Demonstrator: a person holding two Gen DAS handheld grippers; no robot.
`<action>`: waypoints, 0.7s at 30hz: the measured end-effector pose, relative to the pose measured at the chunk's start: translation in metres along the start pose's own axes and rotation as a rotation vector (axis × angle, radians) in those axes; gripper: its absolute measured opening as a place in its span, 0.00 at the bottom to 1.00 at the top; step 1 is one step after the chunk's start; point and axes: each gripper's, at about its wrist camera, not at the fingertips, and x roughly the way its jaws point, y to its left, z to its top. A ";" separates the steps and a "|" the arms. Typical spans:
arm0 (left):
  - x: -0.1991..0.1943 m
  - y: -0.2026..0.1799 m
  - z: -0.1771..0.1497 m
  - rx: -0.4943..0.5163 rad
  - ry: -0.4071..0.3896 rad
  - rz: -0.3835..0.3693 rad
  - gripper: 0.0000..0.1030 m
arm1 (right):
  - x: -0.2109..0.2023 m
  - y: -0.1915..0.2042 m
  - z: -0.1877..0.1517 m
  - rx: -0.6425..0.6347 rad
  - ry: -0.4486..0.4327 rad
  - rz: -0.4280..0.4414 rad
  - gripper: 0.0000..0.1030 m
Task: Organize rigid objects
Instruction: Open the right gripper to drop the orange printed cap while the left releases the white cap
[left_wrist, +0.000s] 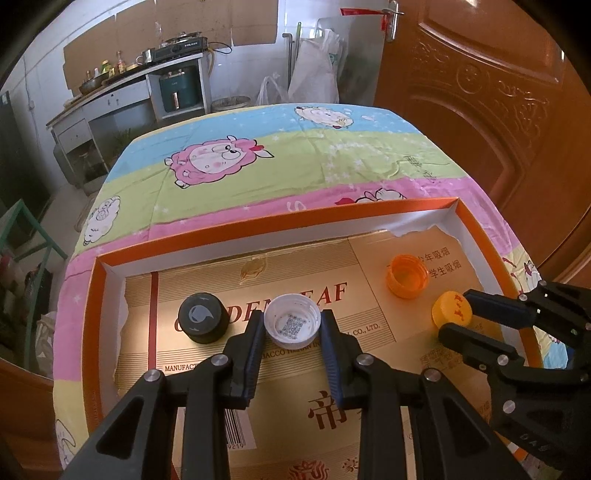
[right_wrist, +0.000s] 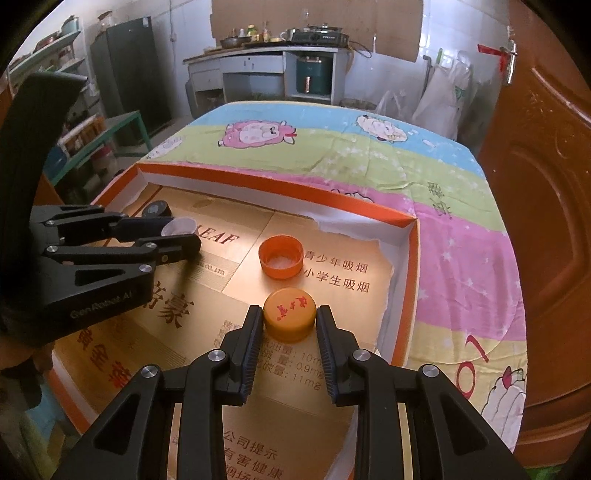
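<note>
An orange-rimmed shallow box (left_wrist: 258, 221) lined with gold printed cardboard holds several bottle caps. My left gripper (left_wrist: 293, 320) is shut on a white cap (left_wrist: 291, 330) that lies open side up, a pad pressed on each side of it. A black cap (left_wrist: 203, 317) sits just left of it. My right gripper (right_wrist: 289, 314) is shut on a yellow cap (right_wrist: 290, 325) with red print, top side up. An orange cap (right_wrist: 280, 260) lies open side up just beyond it. The right wrist view also shows the left gripper (right_wrist: 181, 232) at the left with the white cap (right_wrist: 179, 226).
The box rim (right_wrist: 277, 181) stands up around the caps. The box rests on a table under a sheep-print cloth (left_wrist: 295, 166). A brown door (left_wrist: 498, 110) is close on the right. A kitchen counter (right_wrist: 258, 55) and a dark fridge (right_wrist: 129, 74) stand far behind.
</note>
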 end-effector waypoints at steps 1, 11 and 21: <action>0.000 0.000 0.000 -0.001 0.001 -0.004 0.30 | 0.001 0.000 0.000 -0.002 0.003 -0.002 0.30; -0.005 0.003 -0.002 -0.025 -0.010 -0.033 0.40 | -0.002 0.002 -0.001 -0.003 0.003 -0.006 0.48; -0.020 -0.001 -0.003 -0.020 -0.048 -0.028 0.50 | -0.011 0.004 -0.003 0.007 -0.010 -0.002 0.48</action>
